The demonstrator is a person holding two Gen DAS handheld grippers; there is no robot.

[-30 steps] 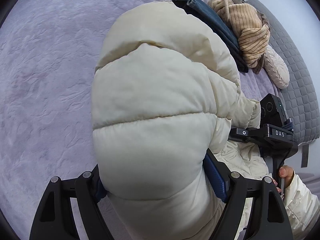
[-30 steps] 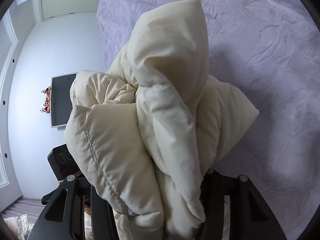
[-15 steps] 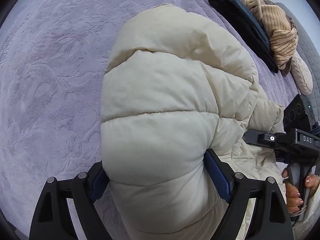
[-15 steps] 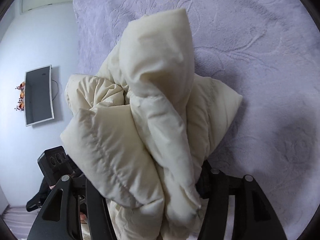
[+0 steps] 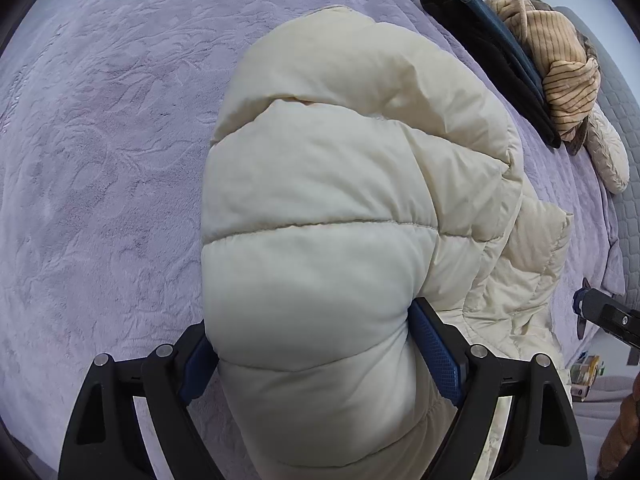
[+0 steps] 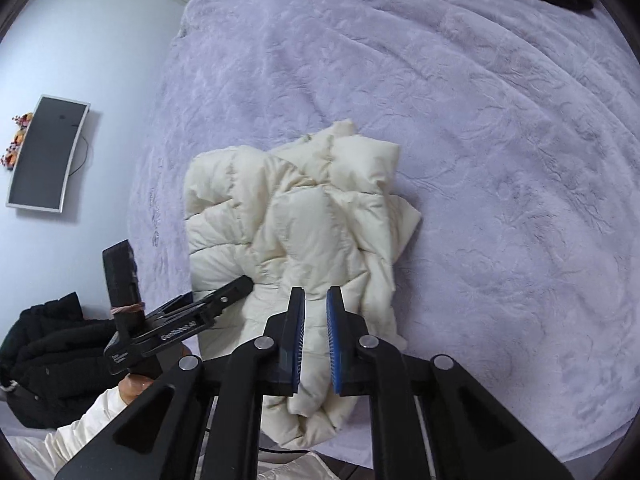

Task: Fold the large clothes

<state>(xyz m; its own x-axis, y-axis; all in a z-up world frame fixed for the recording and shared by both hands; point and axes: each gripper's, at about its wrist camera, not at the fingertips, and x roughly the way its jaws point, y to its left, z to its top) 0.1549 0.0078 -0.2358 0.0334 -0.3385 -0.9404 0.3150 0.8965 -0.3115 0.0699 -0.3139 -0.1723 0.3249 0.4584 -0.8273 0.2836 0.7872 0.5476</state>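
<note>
Cream puffer jacket [image 6: 296, 236]: bundled on the lavender bedspread [image 6: 500, 160], near its front edge. Left gripper [image 5: 316, 356]: blue pads spread wide, pressing both sides of a thick quilted fold. Right gripper [image 6: 316, 340]: raised above the jacket, jaws closing with a narrow gap, nothing between them.

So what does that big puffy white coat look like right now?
The puffy coat is cream, with stitched, air-filled sections and a smooth, slightly shiny shell. It lies bundled in a thick folded heap on the purple blanket, not hanging. The left gripper has a fat fold between its fingers, the blue pads against its sides. The right gripper hovers above it with jaws closing on nothing.
</note>
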